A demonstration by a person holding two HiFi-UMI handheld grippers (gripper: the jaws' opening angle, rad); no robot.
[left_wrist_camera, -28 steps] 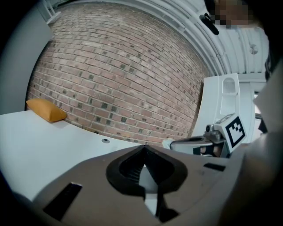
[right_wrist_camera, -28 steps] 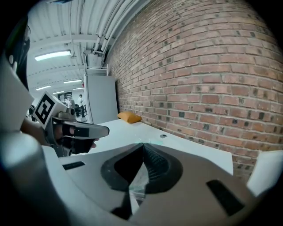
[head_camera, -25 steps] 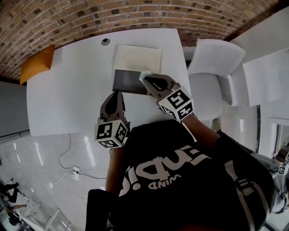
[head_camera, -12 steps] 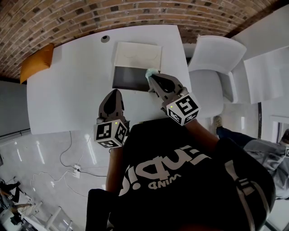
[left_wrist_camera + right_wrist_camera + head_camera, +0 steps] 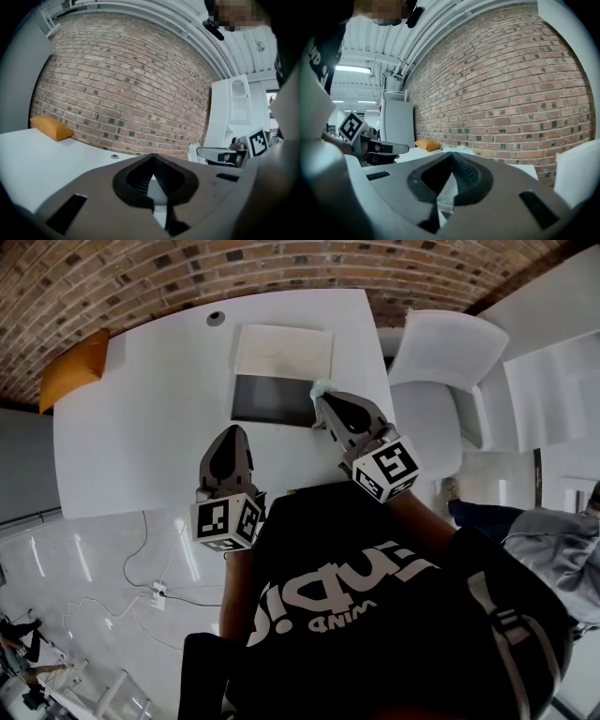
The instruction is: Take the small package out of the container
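The container [image 5: 270,399] lies open on the white table [image 5: 141,418], its dark inside showing below its white lid [image 5: 283,351]. At the container's right edge, my right gripper [image 5: 325,397] is shut on the small package [image 5: 321,386], a pale green packet. In the right gripper view the small package [image 5: 458,150] pokes out past the gripper's [image 5: 451,154] closed tips. My left gripper [image 5: 231,434] hovers near the table's front edge, left of the container. Its jaws meet with nothing between them in the left gripper view [image 5: 152,157].
An orange cushion [image 5: 75,371] lies at the table's far left corner. A round cable hole [image 5: 217,318] sits behind the container. A white chair [image 5: 441,381] stands to the right of the table. A brick wall [image 5: 126,89] runs behind it.
My right gripper has carried the small package to the right, from over the container's dark inside to its right edge. The left gripper has hardly moved.
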